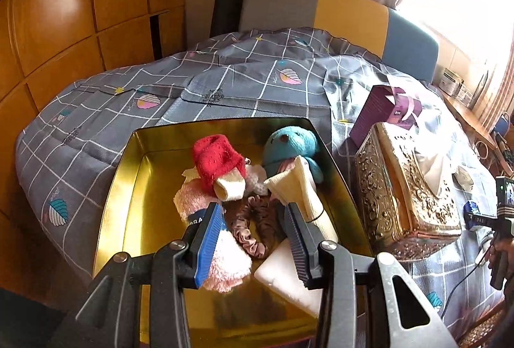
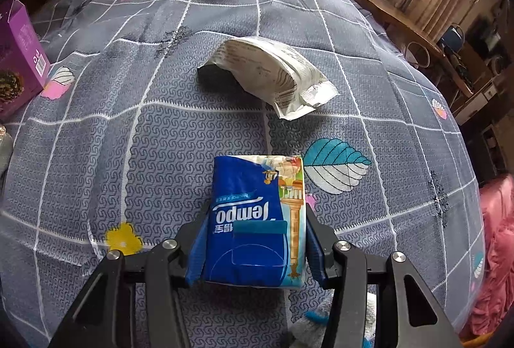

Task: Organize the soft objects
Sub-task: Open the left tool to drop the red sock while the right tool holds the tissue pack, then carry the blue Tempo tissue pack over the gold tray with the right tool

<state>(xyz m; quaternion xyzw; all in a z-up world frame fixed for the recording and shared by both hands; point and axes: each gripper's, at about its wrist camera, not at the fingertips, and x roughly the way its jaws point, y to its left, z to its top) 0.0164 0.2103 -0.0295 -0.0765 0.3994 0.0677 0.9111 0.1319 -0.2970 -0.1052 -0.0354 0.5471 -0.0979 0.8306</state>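
In the left wrist view a gold tin (image 1: 122, 174) on the bed holds soft things: a red sock (image 1: 217, 163), a blue teddy bear (image 1: 290, 147), a pink fluffy sock (image 1: 221, 258), scrunchies (image 1: 253, 227), a cream cloth (image 1: 305, 190) and a white block (image 1: 286, 274). My left gripper (image 1: 253, 238) is open above the tin, over the scrunchies, holding nothing. In the right wrist view my right gripper (image 2: 255, 238) is shut on a blue Tempo tissue pack (image 2: 253, 219), just above the bedspread.
A crumpled white wrapper (image 2: 273, 75) lies on the bedspread ahead of the right gripper. A gold ornate tissue box (image 1: 408, 190) and a purple carton (image 1: 382, 113) stand right of the tin. A pink blanket (image 2: 494, 251) lies at the right edge. A wooden shelf (image 2: 414, 23) runs beyond the bed.
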